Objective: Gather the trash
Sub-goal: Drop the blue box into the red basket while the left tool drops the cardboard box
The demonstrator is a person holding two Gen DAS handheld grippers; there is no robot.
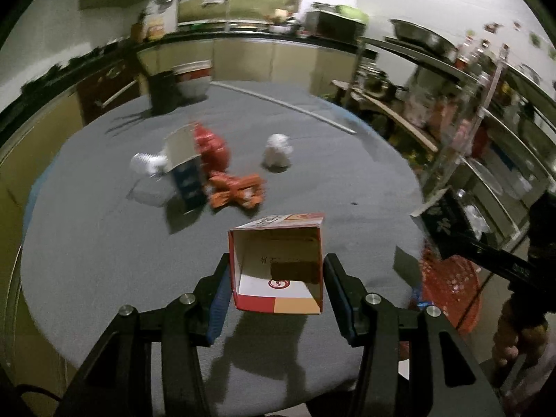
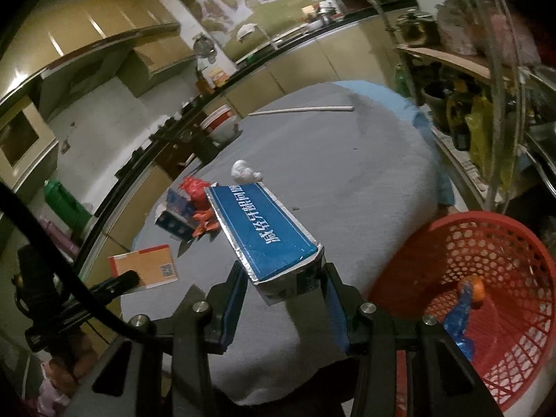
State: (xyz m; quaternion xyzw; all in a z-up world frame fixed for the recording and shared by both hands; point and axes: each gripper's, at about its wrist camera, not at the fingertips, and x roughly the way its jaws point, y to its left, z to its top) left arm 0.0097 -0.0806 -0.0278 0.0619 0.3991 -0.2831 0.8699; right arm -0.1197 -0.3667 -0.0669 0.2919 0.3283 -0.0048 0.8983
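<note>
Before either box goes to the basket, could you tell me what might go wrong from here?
1. The right gripper holds the long blue box only at its near end; it could pivot or slip out.
2. The left gripper has the open red carton between its jaws; squeezing could crush it.
3. The red basket sits at the table's edge; a careless drop could miss.

Blurred red wrapper [image 1: 212, 147], red basket [image 2: 486, 299] cut by edge

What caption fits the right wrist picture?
Right tool grips a blue box beside the red basket.
</note>
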